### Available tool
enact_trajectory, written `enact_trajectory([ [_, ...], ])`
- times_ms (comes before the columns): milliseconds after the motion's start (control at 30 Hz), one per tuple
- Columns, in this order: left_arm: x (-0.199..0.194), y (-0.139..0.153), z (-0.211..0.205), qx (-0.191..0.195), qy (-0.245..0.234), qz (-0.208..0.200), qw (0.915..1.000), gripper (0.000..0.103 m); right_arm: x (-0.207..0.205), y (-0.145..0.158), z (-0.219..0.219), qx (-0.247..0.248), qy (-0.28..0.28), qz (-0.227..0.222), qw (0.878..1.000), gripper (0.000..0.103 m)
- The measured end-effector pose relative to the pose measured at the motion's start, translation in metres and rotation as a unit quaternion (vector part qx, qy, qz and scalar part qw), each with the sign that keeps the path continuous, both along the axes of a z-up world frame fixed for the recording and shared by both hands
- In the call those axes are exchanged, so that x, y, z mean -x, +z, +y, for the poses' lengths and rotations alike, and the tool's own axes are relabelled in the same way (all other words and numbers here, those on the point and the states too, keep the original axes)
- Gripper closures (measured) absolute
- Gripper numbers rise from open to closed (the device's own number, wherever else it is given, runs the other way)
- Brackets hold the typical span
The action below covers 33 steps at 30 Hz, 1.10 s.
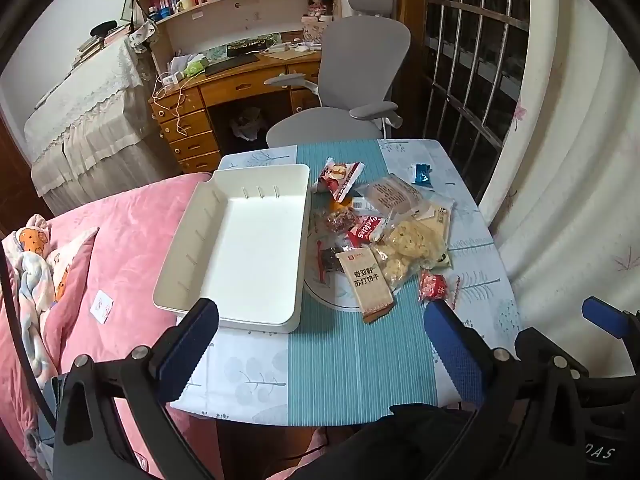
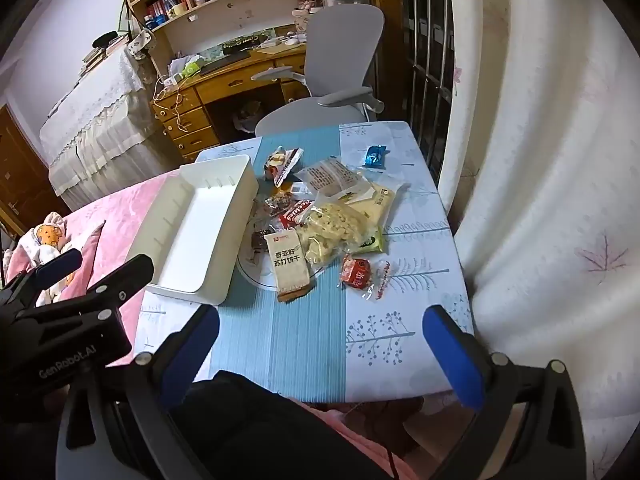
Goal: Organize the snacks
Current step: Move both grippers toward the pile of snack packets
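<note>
Left wrist view: a small table [image 1: 340, 360] covered with a blue and white cloth stands beside a pink bed [image 1: 120, 232]. On its left half sits a white plastic organizer tray [image 1: 256, 184], holding nothing, with slots along its inner walls that look meant for dividers. Its near left corner overhangs the table edge toward the bed.

Touching the tray's right wall is a round white plate [image 1: 340, 300] heaped with snack packets. Nearest the viewer lies a tan soda cracker pack [image 1: 366, 280] with Chinese print, overhanging the plate's rim. Beside it is a clear bag of pale yellow puffed snacks [image 1: 408, 248], and behind that a red cookies packet [image 1: 366, 232] and a red and white wrapper [image 1: 338, 178] at the far end. A small red candy packet [image 1: 432, 286] lies off the plate to the right, and a blue wrapper [image 1: 423, 174] lies well apart near the far corner.

The left gripper [image 1: 320, 336] hovers above the near table edge, its blue-padded jaws spread wide and holding nothing. In the right wrist view, the right gripper [image 2: 320, 340] hangs likewise over the near edge, jaws spread and bare.

Sorting appears not yet begun: every snack is outside the tray. The heap sits right against the tray, probably so each packet needs only a short carry.
</note>
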<state>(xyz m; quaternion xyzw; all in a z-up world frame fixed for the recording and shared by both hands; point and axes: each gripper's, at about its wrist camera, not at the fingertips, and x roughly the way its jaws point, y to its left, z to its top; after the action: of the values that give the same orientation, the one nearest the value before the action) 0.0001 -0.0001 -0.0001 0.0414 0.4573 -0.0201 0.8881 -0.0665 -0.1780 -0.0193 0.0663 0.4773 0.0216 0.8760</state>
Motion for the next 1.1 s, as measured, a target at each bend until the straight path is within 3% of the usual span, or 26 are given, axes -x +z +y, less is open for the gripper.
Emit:
enact_trajectory([
  [1100,-0.001,-0.012,0.006,0.03,0.0,0.015,0.9994,0.004,0.002,0.002,0.01,0.019,0.007,-0.004,1.0,0.001],
])
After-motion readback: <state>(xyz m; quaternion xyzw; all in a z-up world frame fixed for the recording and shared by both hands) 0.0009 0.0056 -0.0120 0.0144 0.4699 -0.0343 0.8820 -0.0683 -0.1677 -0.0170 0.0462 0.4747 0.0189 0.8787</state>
